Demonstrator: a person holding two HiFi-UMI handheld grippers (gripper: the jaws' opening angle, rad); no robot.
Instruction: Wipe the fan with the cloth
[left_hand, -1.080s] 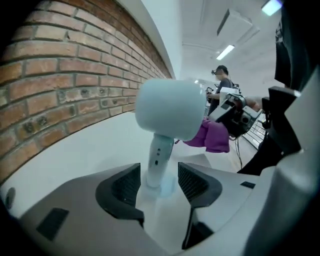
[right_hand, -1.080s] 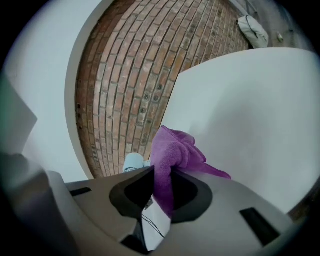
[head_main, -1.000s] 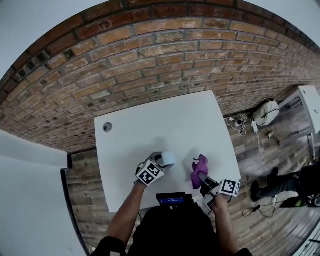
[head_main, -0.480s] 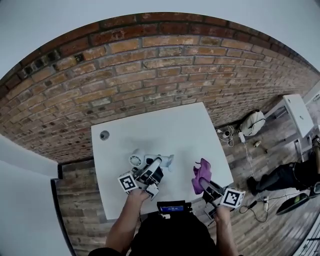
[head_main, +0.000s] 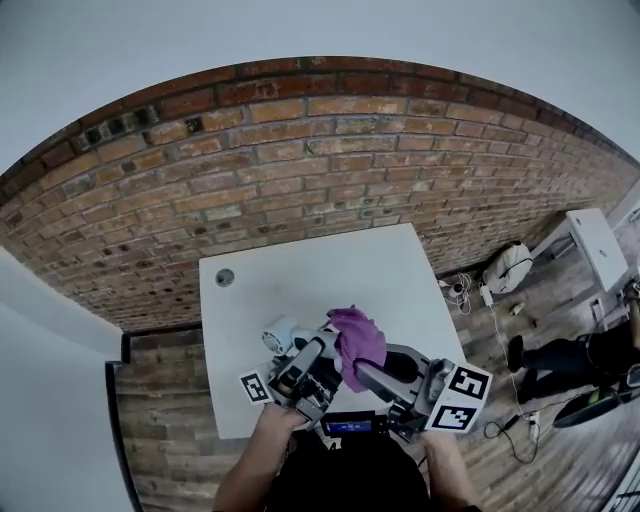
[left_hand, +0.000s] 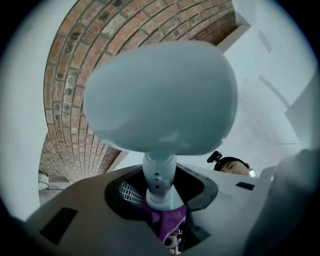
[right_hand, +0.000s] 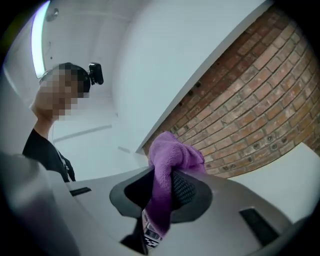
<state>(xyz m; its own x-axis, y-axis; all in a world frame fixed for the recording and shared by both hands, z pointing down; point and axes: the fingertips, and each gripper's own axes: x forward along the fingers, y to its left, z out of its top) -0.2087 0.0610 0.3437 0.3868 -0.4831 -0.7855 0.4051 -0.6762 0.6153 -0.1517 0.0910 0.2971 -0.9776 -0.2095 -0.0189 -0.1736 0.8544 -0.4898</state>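
A small white fan (head_main: 281, 336) is held up above the white table (head_main: 300, 275). My left gripper (head_main: 314, 352) is shut on its stem (left_hand: 159, 181), and its rounded pale head (left_hand: 160, 100) fills the left gripper view. The purple cloth (head_main: 354, 339) bunches up right beside the fan's head. My right gripper (head_main: 362, 369) is shut on it. In the right gripper view the cloth (right_hand: 169, 165) stands pinched between the jaws and hangs down through them. The cloth (left_hand: 167, 220) also shows below the fan's stem in the left gripper view.
A brick wall (head_main: 300, 160) runs behind the table, which has a round cable hole (head_main: 225, 277) near its far left corner. On the wooden floor to the right lie a bag (head_main: 508, 266) and cables; another white table (head_main: 597, 245) stands further right.
The left gripper closed on the fan and lifted it off the table. The right gripper rose with the cloth and swung left, up against the fan.
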